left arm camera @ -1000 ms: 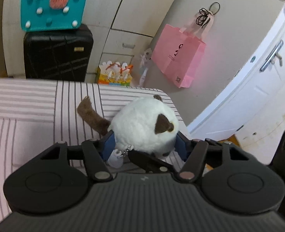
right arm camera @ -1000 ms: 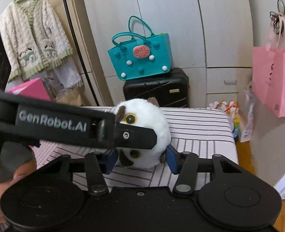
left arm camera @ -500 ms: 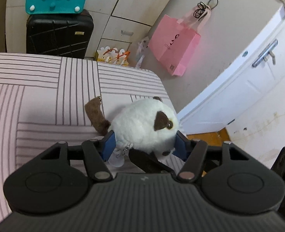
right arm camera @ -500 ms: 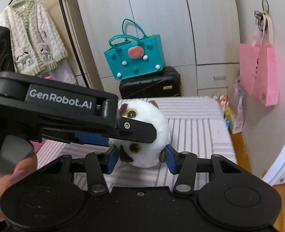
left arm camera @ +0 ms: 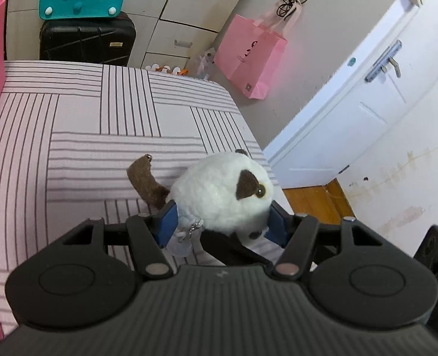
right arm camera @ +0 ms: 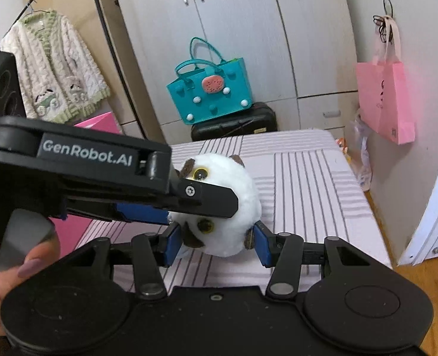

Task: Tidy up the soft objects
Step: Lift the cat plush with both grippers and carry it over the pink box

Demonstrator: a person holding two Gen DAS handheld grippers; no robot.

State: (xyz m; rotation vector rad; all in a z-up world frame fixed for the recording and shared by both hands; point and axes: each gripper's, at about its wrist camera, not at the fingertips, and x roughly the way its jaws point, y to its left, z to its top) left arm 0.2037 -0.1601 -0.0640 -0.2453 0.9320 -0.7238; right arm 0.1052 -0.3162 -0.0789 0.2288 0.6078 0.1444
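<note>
Both grippers clamp the same white plush cat [left arm camera: 219, 190], with blue pads pressed on its sides: the left gripper [left arm camera: 220, 222] and the right gripper [right arm camera: 217, 240]. The toy is held above the striped pink bedsheet [left arm camera: 79, 124], near its corner. A teal tote bag [right arm camera: 210, 89] stands on a black suitcase [right arm camera: 233, 123]; its contents are not visible.
</note>
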